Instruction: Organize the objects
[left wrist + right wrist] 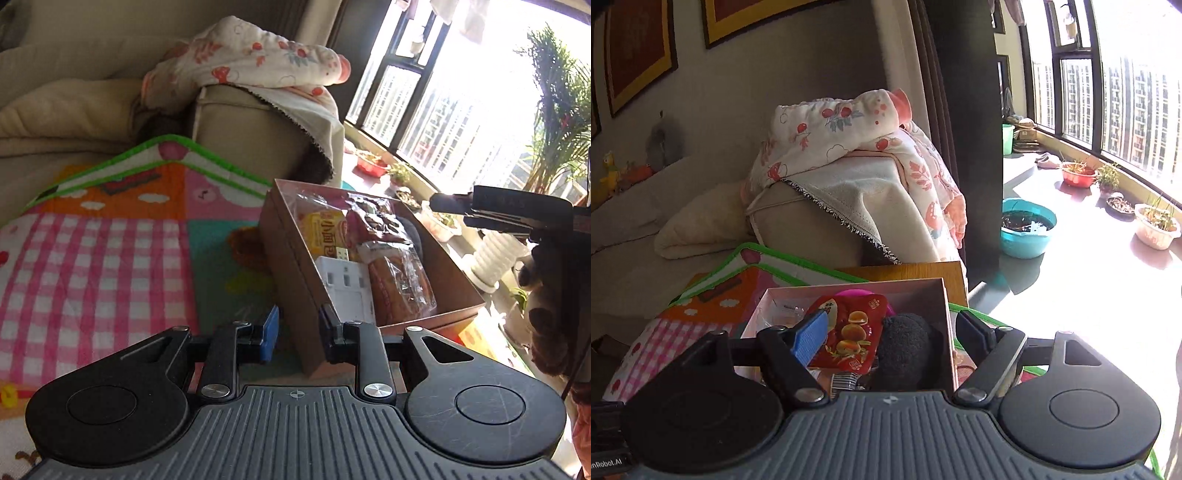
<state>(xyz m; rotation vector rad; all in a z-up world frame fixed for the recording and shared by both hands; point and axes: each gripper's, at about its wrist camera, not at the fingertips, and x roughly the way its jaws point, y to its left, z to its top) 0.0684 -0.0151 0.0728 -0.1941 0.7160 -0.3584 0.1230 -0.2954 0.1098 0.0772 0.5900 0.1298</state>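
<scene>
A brown cardboard box [291, 273] sits on the colourful play mat [92, 251]. It holds a yellow snack packet [325, 229], a wrapped bread [400, 284], a white flat box [347, 288] and a dark packet [373, 218]. My left gripper [297, 326] is open, its jaws either side of the box's near left wall. In the right wrist view the box [951, 332] holds a red snack packet [849, 332] and a black fuzzy item [905, 350]. My right gripper [894, 336] is open and empty over the box; it also shows in the left wrist view [436, 203].
A beige sofa arm [240, 122] draped with floral clothing [258, 62] stands behind the mat. A wooden board [916, 271] lies behind the box. Plant pots [1156, 225] and a teal basin [1027, 229] line the sunny windowsill floor at right.
</scene>
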